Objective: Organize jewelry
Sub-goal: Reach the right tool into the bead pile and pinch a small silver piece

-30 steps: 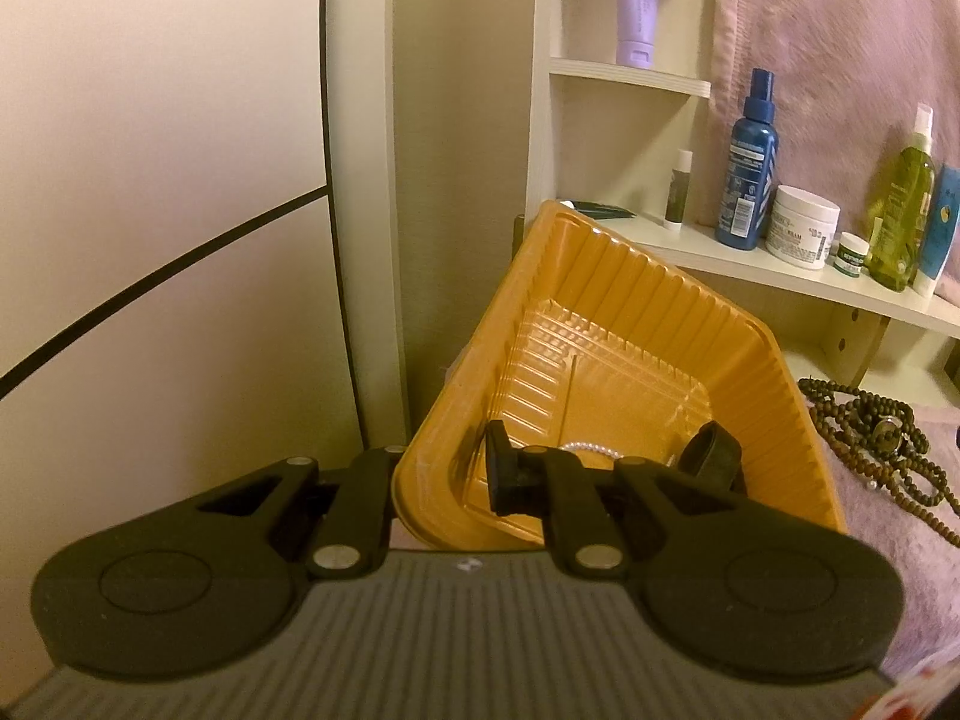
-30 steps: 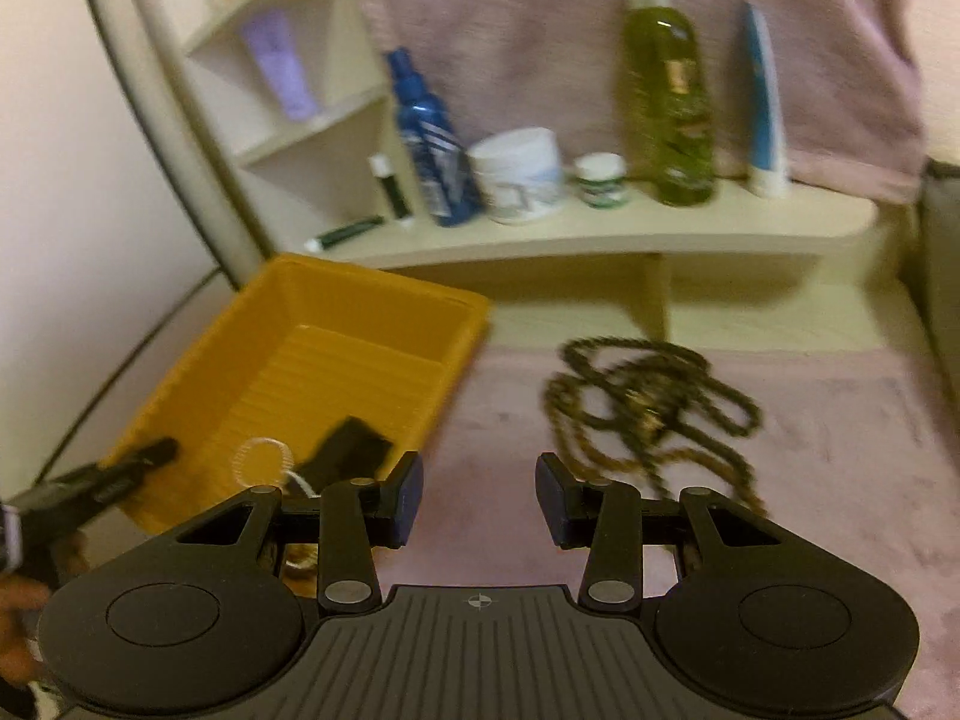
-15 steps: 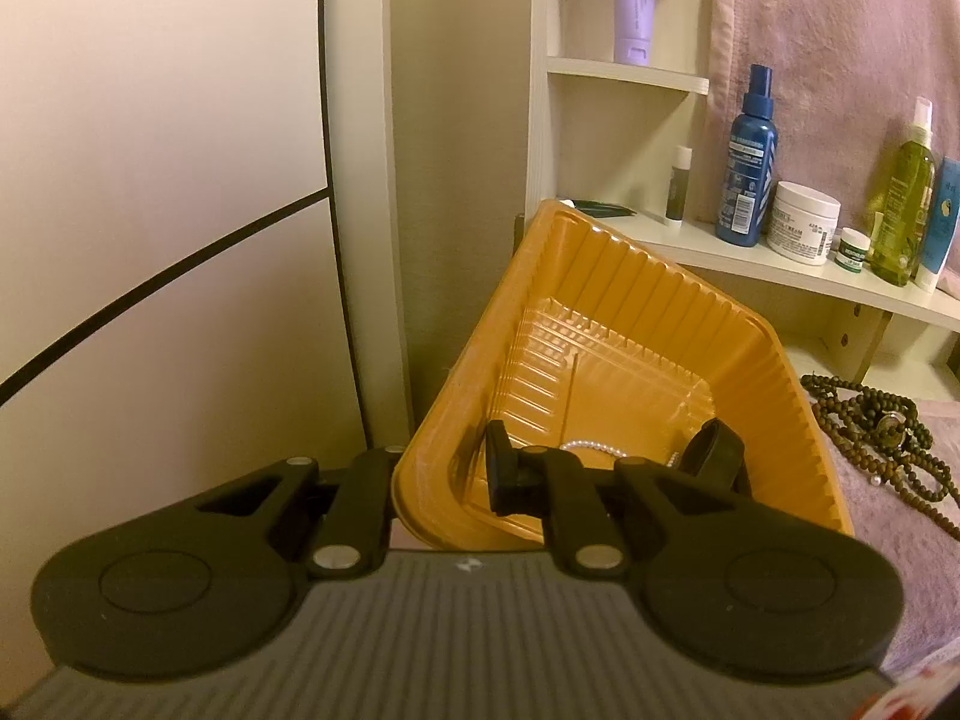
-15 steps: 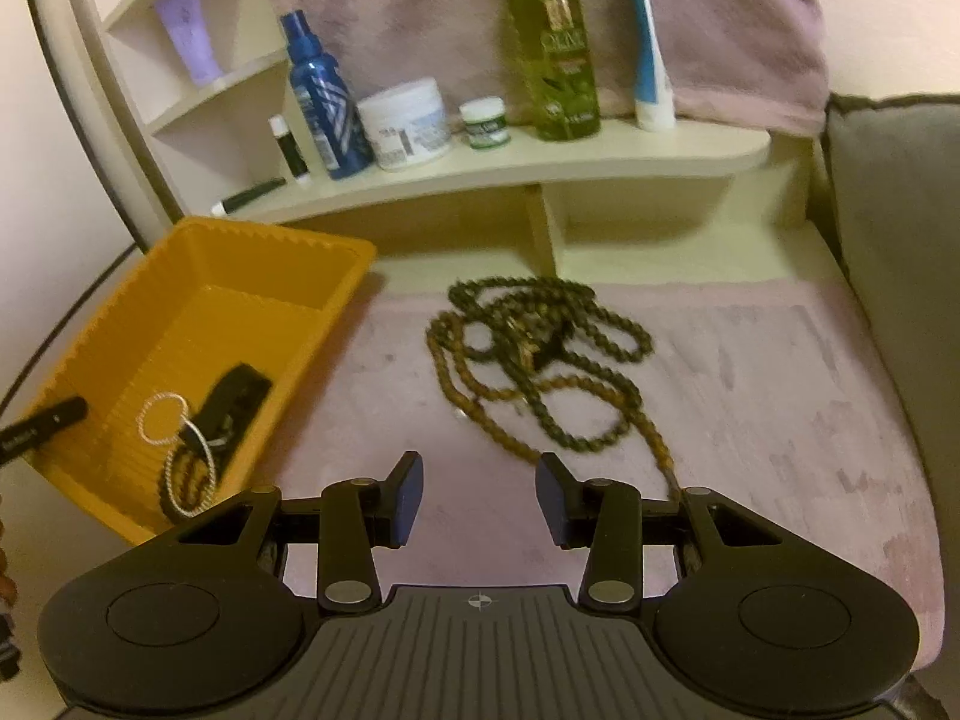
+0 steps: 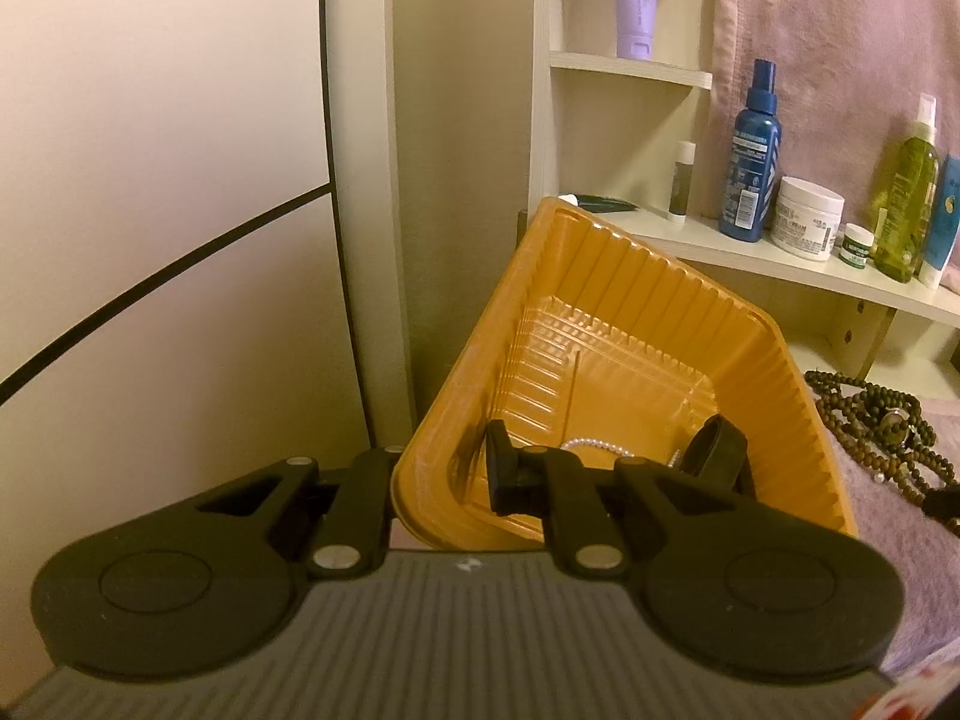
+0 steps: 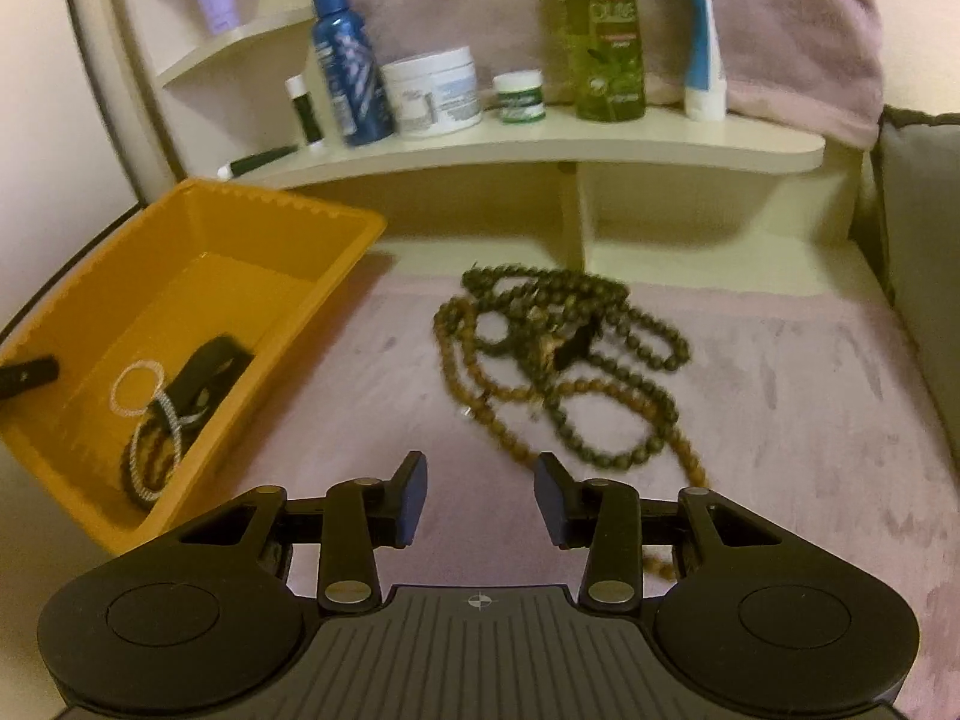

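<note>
An orange plastic tray (image 6: pixel 198 222) stands at the left on the pink cloth; it also shows in the left wrist view (image 5: pixel 636 276). My left gripper (image 5: pixel 444 480) is shut on the tray's near rim, one finger inside and one outside. In the tray lie a pearl bracelet (image 6: pixel 139 390), a dark beaded bracelet (image 6: pixel 150 462) and a black item (image 6: pixel 207 375). A long brown bead necklace (image 6: pixel 564 360) lies tangled on the cloth, right of the tray. My right gripper (image 6: pixel 480 498) is open and empty, just in front of the necklace's near loops.
A cream shelf (image 6: pixel 540 147) behind the cloth carries a blue spray bottle (image 6: pixel 348 72), a white jar (image 6: pixel 435 90), a small jar, a green bottle (image 6: pixel 606 30) and a tube. A grey cushion (image 6: pixel 924 240) borders the right side. A wall stands left of the tray.
My right gripper has swung right from over the tray and moved in towards the bead necklace. The left gripper keeps its hold on the tray rim, hardly moving.
</note>
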`<state>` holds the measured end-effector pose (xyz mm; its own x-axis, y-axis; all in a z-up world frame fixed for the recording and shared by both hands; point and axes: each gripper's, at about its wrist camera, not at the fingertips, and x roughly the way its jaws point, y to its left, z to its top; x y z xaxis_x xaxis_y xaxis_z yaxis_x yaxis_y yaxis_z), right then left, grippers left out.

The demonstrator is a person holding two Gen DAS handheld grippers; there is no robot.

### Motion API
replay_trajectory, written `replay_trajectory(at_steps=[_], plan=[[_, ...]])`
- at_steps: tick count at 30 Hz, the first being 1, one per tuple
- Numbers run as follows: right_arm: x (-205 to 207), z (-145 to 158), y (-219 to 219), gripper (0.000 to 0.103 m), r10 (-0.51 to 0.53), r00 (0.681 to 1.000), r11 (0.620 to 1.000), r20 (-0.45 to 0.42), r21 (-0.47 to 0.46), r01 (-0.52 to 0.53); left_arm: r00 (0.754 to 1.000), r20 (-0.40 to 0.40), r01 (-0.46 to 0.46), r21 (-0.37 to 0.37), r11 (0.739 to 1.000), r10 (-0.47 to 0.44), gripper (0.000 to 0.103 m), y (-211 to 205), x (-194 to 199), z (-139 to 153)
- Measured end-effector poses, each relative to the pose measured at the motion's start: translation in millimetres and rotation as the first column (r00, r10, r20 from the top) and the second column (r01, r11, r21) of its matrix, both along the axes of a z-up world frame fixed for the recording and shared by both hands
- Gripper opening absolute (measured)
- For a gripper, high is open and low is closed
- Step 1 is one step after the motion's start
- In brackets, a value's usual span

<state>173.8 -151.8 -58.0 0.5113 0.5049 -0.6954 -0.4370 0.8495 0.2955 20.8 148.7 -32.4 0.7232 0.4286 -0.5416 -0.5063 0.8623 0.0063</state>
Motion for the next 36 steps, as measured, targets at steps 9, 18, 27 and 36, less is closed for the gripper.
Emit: replay_trajectory(at_steps=[9,18,27,36], plan=[[22,-5,1,0.013,0.032,0.999,0.998,0.002,0.047,-0.032,1.000,-0.007,-0.005,-0.010,1.000,0.005,0.012,1,1,-2],[20,-20,26,0.013,0.142,0.988,0.985,0.065,-0.113,-0.134,1.000,-0.014,-0.008,-0.014,1.000,0.008,0.012,1,4,-3],[-1,-4,35,0.007,0.242,0.969,0.970,0.053,-0.034,-0.240,1.000,-0.016,-0.014,-0.018,1.000,0.013,0.012,1,5,-4],[20,-13,24,0.020,0.061,0.998,0.998,0.024,-0.026,-0.060,1.000,-0.019,-0.013,-0.019,1.000,0.013,0.012,1,5,-4]])
